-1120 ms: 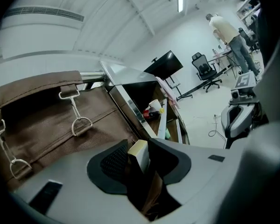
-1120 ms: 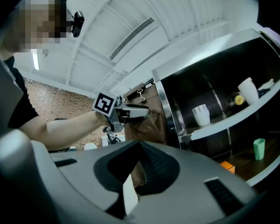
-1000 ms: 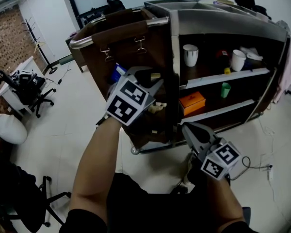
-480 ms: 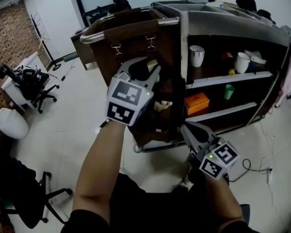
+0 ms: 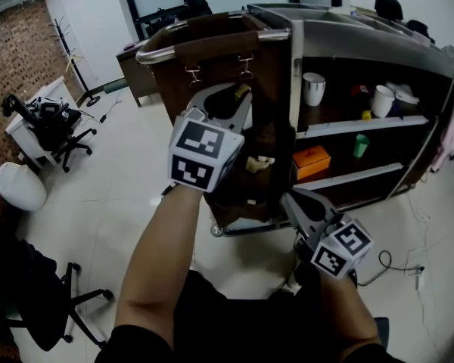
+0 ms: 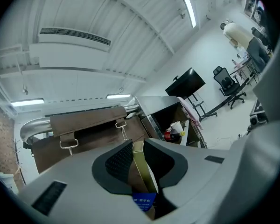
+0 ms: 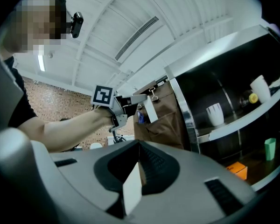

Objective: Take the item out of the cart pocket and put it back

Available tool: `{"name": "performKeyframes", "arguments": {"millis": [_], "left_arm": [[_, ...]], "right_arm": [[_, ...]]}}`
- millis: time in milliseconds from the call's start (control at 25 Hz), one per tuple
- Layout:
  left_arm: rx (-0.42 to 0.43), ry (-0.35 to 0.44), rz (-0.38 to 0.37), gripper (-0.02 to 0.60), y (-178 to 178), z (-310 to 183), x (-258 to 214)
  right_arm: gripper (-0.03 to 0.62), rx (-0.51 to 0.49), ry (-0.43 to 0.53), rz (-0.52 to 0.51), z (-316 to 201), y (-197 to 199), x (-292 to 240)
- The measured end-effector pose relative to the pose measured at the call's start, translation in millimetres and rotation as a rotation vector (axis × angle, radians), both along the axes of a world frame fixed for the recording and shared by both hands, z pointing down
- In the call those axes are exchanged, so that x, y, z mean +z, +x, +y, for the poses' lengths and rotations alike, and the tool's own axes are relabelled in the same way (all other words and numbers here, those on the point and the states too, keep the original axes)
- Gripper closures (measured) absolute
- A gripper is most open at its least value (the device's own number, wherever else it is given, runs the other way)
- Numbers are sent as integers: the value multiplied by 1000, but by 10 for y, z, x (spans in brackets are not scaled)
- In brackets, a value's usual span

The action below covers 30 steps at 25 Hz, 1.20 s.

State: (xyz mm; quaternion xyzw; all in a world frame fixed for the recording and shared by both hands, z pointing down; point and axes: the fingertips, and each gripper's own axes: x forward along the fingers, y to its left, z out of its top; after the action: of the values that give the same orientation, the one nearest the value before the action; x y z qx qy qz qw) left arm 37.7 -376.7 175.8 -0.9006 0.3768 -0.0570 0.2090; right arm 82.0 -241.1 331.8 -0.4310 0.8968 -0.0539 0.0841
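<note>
Head view: the left tool (image 5: pixel 228 103) is held up in front of the cart (image 5: pixel 363 44), close to the brown fabric bag (image 5: pixel 212 51) that hangs by two clips from the chrome rail (image 5: pixel 166 49). A flat pack (image 5: pixel 242 91) sticks up from between its jaws, clear of the pockets and just under the clips. Lower on the bag, pale things (image 5: pixel 259 160) show in a pocket. The right tool (image 5: pixel 293 200) is low and near the person's body, pointing at the foot of the cart. On the cart's shelves stand a white cup (image 5: pixel 313 88), an orange box (image 5: pixel 312 161) and a green cup (image 5: pixel 361 145).

Left gripper view: the jaws have just been closing and are now clamped on the flat pack, both dark pads pressing its faces. Its olive-gold edge faces the camera, and a blue label (image 6: pixel 144 201) shows at its lower end. Beyond are the rail and the bag's brown straps (image 6: pixel 84 120).

Right gripper view: the right tool (image 7: pixel 139 146) has its jaws together on a white flat piece (image 7: pixel 132 190), which stands edge-on between the pads. Farther off, the left tool is seen from the side, holding the pack out of the pocket and against the upper part of the brown bag. Something blue (image 7: pixel 139 117) sits in the bag's top pocket just beside it.
</note>
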Motion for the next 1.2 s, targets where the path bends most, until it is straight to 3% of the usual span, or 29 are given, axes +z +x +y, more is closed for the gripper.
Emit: {"name": "performKeyframes", "arguments": {"millis": [240,680,960,1200], "left_arm": [[-7,38,37,506,-60,107,-237],[18,88,196,507,-354,548,-817],[49,150,203,508,-471,1002,-1048],[70,116,209,509,-585,1294,-1002]], "right_arm": [[572,-3,6,2,31,-34,-44],[572,-28,24,10,160,-192,-108],[572,-46,37,14,249,-309,-157],[572,-73,47,16,329,-453,-193]]}}
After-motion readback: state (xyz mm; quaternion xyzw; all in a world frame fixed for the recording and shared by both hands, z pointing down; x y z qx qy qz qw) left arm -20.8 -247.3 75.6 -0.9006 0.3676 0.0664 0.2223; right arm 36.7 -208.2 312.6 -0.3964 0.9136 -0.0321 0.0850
